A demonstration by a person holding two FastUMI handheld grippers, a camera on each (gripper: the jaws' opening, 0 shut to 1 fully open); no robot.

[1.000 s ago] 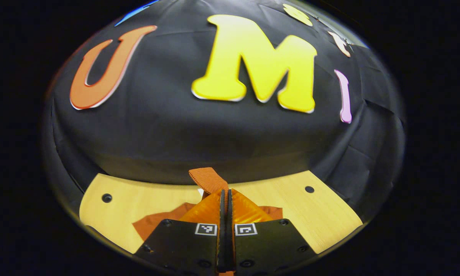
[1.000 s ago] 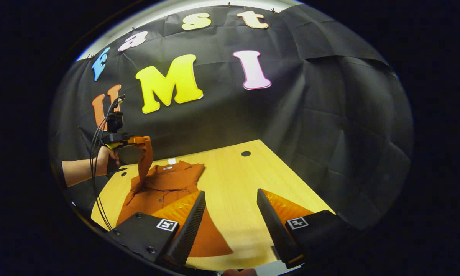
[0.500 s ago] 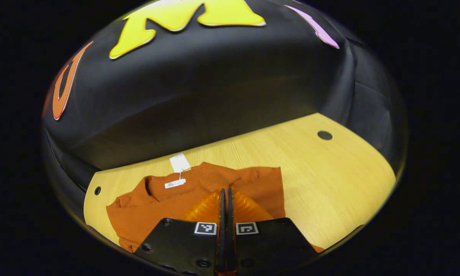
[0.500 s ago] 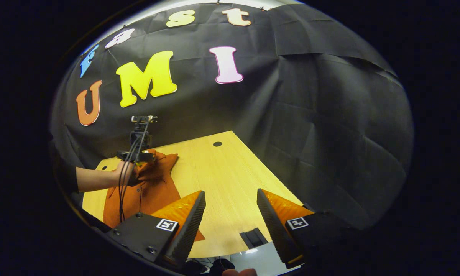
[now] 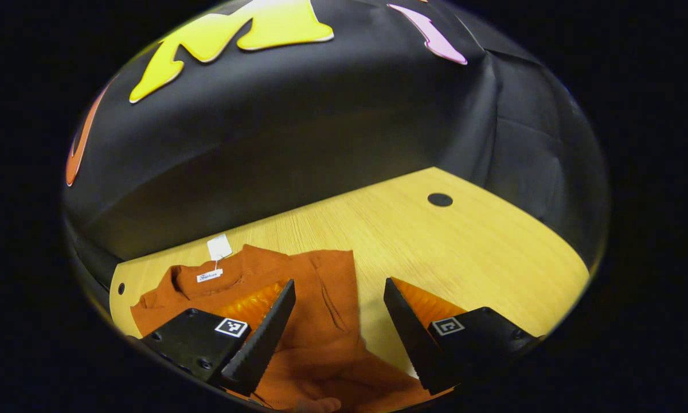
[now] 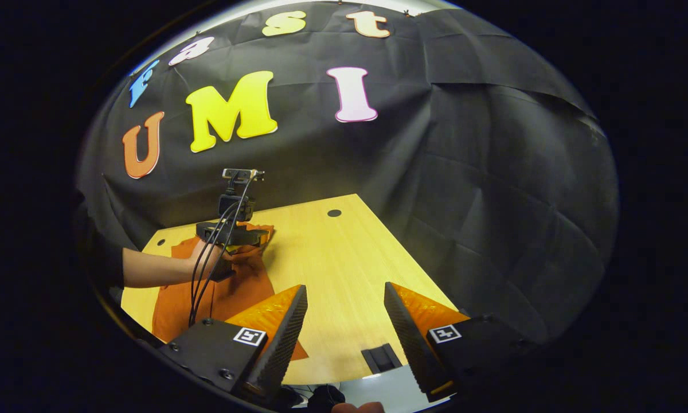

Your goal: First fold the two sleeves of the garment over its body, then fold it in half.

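Left tongs (image 5: 338, 312) were clenched on the sleeve cuff 0.5 s ago; now they gape wide and grasp nothing, and the sleeve (image 5: 327, 298) lies dropped across the garment (image 5: 246, 275) body. Right tongs (image 6: 344, 321) stay spread and idle, low in the right gripper view, over bare counter (image 6: 344, 258).

Step in hand: 1 sleeve looks folded over the body, release just done. Judged from the left gripper view, the other sleeve already seems tucked, though the lower part is hidden by the tongs, so I cannot tell for sure. If so, next comes the fold in half: both tongs need to pinch the hem corners and carry them up to the collar.

Garment sits at lower left of both views, collar and white tag (image 5: 219, 246) toward the booth wall. In the right gripper view the hand (image 6: 206, 265) holding the left tongs hovers right over it.

Room: wide bare counter to the right of the garment, only a dark hole (image 5: 440, 199) at upper right. Near counter edge sits just under the right tongs, with a dark bracket (image 6: 381, 358) at that edge. Hem runs close to this edge.
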